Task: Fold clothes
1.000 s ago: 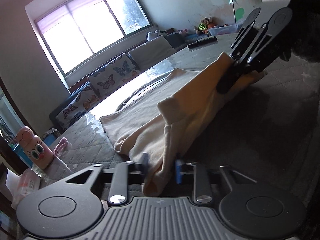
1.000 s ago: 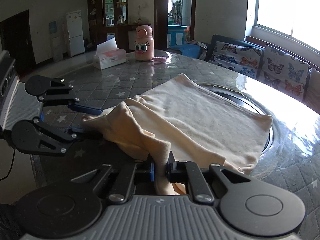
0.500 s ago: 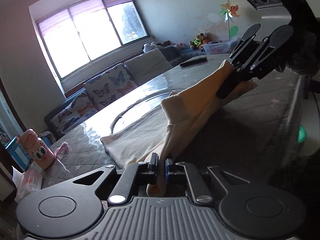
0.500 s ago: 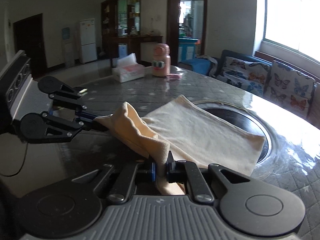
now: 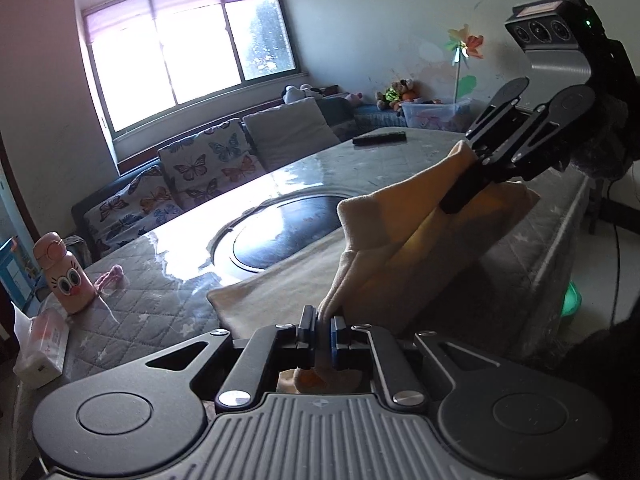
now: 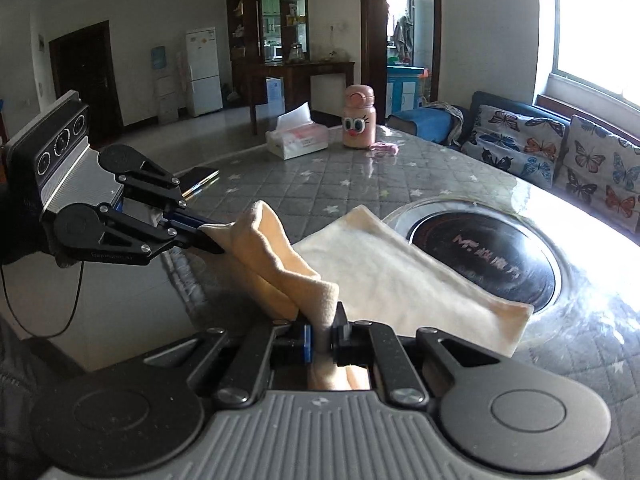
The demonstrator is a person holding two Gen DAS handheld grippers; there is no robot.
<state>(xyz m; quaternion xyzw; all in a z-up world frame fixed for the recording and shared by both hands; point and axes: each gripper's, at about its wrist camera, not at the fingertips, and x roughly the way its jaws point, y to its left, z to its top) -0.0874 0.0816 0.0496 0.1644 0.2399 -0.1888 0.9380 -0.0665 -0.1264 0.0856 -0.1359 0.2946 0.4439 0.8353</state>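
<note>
A cream garment point(image 5: 372, 248) lies on the grey quilted table point(image 5: 152, 308), its near edge lifted off the surface. At the bottom of the left wrist view my left gripper point(image 5: 322, 322) is shut on one corner of that edge. My right gripper point(image 5: 460, 196) pinches the other corner at the upper right. In the right wrist view the right gripper point(image 6: 324, 328) is shut on a fold of the garment point(image 6: 400, 276). The left gripper point(image 6: 212, 236) holds its corner up at the left. The lifted edge sags between the two grippers.
A round dark plate point(image 6: 492, 256) is set into the table beyond the garment. A pink bottle point(image 6: 359, 117), a tissue box point(image 6: 298, 136) and a pink cord point(image 6: 384, 148) stand at the far end. A remote point(image 5: 379, 138) lies across the table. Butterfly cushions point(image 6: 560, 156) line a sofa.
The left gripper closed on the garment's corner. Both grippers then rose with the near edge, and the garment drew back off the round plate.
</note>
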